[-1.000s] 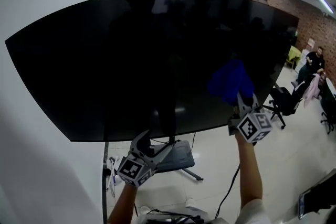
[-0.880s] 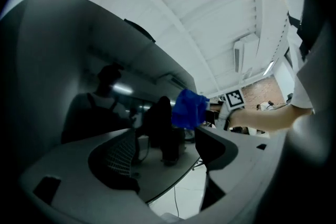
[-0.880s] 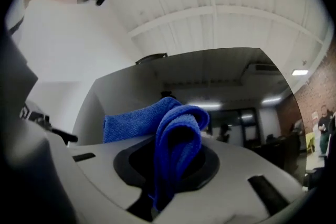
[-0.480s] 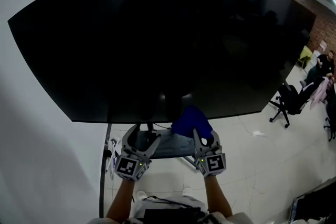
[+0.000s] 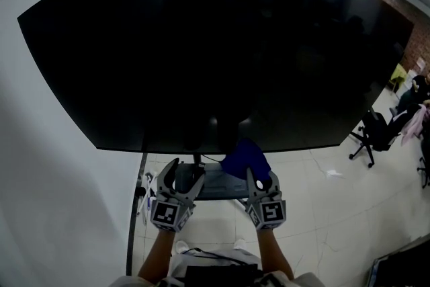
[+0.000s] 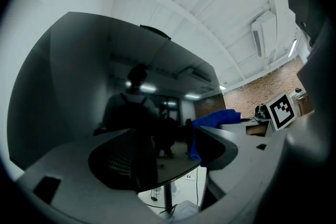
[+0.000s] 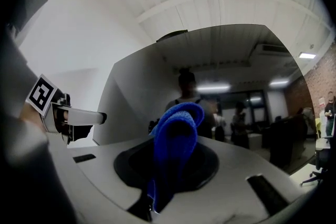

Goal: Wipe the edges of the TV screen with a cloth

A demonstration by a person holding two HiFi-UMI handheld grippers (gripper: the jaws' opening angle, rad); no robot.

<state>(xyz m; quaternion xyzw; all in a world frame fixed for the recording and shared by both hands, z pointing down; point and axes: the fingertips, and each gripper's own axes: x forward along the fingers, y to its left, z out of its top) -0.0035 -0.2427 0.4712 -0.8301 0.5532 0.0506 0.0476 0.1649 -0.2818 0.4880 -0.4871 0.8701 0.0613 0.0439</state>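
Head view: large black TV screen (image 5: pixel 215 50) fills most of the frame, with a white wall (image 5: pixel 40 178) to its left. Both grippers sit near, below the screen's bottom edge, side by side and close to the middle. The left gripper (image 5: pixel 185 175) has its jaws spread wide with nothing between them. The right gripper (image 5: pixel 261 178) is clamped on a folded blue terry cloth (image 5: pixel 245 158). The cloth's top reaches the screen's bottom edge just right of the stand post; can't tell whether it touches. Grey stand base (image 5: pixel 215 190) is on the white tiled floor (image 5: pixel 322 212) behind the grippers. A black office chair (image 5: pixel 373 134) is far right.

Left gripper view: left gripper (image 6: pixel 168 160) jaws are wide apart and empty, with the TV screen (image 6: pixel 105 86) ahead showing dim room reflections. The blue cloth (image 6: pixel 212 118) is off to the right, at the lower screen edge. The right gripper's marker cube (image 6: pixel 281 111) is further right.

Right gripper view: right gripper (image 7: pixel 168 165) jaws are closed down on the cloth (image 7: pixel 176 136), which stands up between them as a folded loop. The TV screen (image 7: pixel 236 86) is straight ahead, and the left gripper (image 7: pixel 68 118) is in view at far left.
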